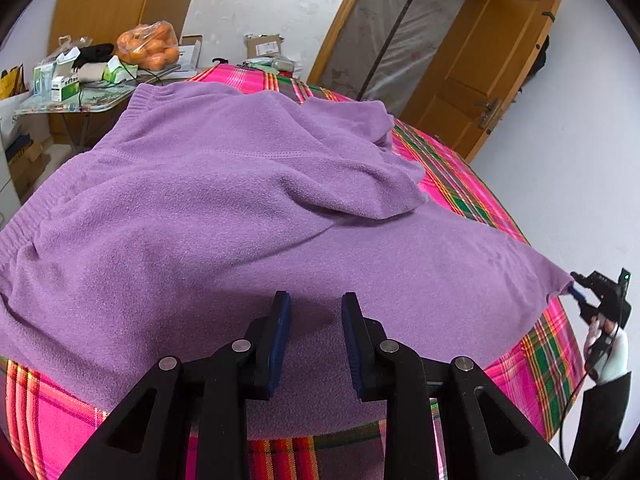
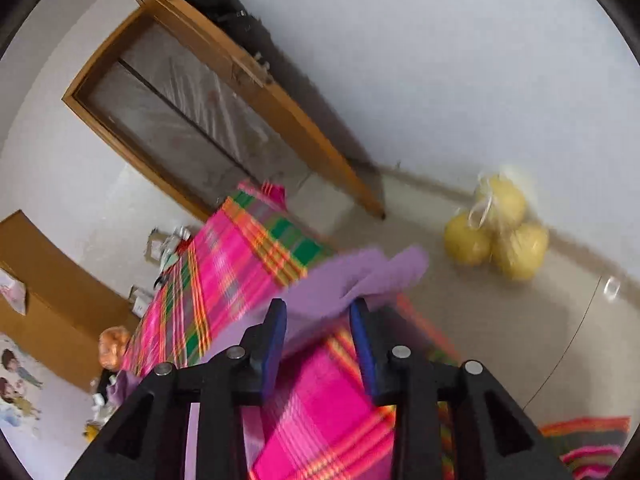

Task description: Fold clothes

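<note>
A purple fleece garment (image 1: pixel 224 216) lies spread and rumpled on a bed with a pink plaid cover (image 1: pixel 536 352). My left gripper (image 1: pixel 316 304) hovers over its near edge, jaws apart and empty. In the left wrist view my right gripper (image 1: pixel 576 290) sits at the garment's right corner, which is pulled taut toward it. In the blurred right wrist view the right gripper (image 2: pixel 318 308) has its jaws apart, with a purple flap (image 2: pixel 360 276) lying just beyond and between the tips; whether it pinches the cloth I cannot tell.
A cluttered side table (image 1: pixel 80 96) with a bag of oranges (image 1: pixel 148 46) stands beyond the bed's far left. A wooden door (image 1: pixel 492 60) is open at the right. A bag of yellow pomelos (image 2: pixel 500 232) sits on the floor by the wall.
</note>
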`<state>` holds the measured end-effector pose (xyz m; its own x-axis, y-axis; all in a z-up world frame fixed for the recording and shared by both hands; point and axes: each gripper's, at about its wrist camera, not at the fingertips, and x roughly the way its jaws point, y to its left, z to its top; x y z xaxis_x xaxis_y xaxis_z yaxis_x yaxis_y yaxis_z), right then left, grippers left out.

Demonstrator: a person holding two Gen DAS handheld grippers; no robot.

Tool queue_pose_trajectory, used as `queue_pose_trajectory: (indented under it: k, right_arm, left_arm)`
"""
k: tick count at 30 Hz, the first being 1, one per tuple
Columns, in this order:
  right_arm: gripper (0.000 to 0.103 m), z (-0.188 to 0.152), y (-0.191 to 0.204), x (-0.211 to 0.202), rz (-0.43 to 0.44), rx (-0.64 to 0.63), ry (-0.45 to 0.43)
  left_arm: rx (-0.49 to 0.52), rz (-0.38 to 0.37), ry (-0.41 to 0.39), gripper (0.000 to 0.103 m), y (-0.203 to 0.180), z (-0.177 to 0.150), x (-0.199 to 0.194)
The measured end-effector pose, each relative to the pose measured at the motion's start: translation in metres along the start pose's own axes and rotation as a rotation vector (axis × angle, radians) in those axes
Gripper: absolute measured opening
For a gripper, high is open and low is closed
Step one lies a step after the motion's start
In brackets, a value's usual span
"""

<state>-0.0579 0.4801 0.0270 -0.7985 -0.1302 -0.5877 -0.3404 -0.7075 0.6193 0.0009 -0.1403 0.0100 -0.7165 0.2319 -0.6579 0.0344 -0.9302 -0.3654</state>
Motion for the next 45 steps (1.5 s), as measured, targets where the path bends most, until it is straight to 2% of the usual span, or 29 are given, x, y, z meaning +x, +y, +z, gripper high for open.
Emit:
queue_pose_trajectory:
  k: [3,8,10,11,13,17,20,25,30,34,37,39,40,41,43,45]
  right_arm:
    - [0.035,-0.013,-0.006,-0.001,0.027,0.024,0.043]
    - [0.038,-0.029,-0.011,-0.021,0.048,0.054,0.016]
    - [0.038,-0.035,-0.011,-0.029,0.061,0.046,-0.007]
    - [0.042,-0.038,-0.010,-0.032,0.068,0.041,-0.015]
    - [0.044,-0.041,0.000,-0.026,0.105,0.005,0.028]
    - [0.046,-0.053,0.018,-0.007,0.149,-0.061,0.106]
    - [0.047,-0.061,0.032,0.007,0.167,-0.087,0.155]
    - [0.049,-0.064,0.041,0.016,0.151,-0.120,0.153]
    - [0.051,-0.064,0.046,0.014,0.130,-0.136,0.140]
    - [0.052,-0.063,0.055,0.019,0.133,-0.170,0.150]
    - [0.052,-0.060,0.062,0.028,0.089,-0.202,0.146]
    - [0.047,-0.057,0.062,0.033,0.070,-0.205,0.146]
    - [0.038,-0.056,0.062,0.035,0.057,-0.206,0.148]
    - [0.022,-0.054,0.061,0.037,0.043,-0.207,0.151]
    - [0.004,-0.052,0.058,0.038,0.026,-0.205,0.156]
    - [0.003,-0.049,0.052,0.036,0.041,-0.188,0.160]
  left_arm:
    - [-0.007,-0.006,-0.001,0.027,0.002,0.000,0.000]
    - [-0.055,-0.024,-0.010,0.027,0.011,0.000,-0.006]
    - [-0.088,-0.029,-0.040,0.027,0.020,-0.003,-0.017]
    - [-0.106,-0.033,-0.057,0.027,0.024,-0.004,-0.023]
    - [-0.139,-0.027,-0.093,0.027,0.034,-0.007,-0.036]
    - [-0.189,0.089,-0.186,0.029,0.054,-0.017,-0.069]
    - [-0.244,0.178,-0.239,0.041,0.072,-0.028,-0.092]
    - [-0.356,0.241,-0.245,0.043,0.100,-0.041,-0.105]
    - [-0.458,0.234,-0.239,0.044,0.116,-0.045,-0.100]
    - [-0.498,0.198,-0.232,0.048,0.119,-0.042,-0.093]
    - [-0.520,0.158,-0.222,0.048,0.119,-0.035,-0.085]
    - [-0.502,0.175,-0.216,0.048,0.117,-0.030,-0.080]
    - [-0.491,0.183,-0.214,0.048,0.116,-0.027,-0.078]
    - [-0.483,0.185,-0.210,0.046,0.115,-0.026,-0.077]
    - [-0.476,0.193,-0.196,0.030,0.116,-0.024,-0.075]
    - [-0.479,0.200,-0.181,0.011,0.120,-0.024,-0.073]
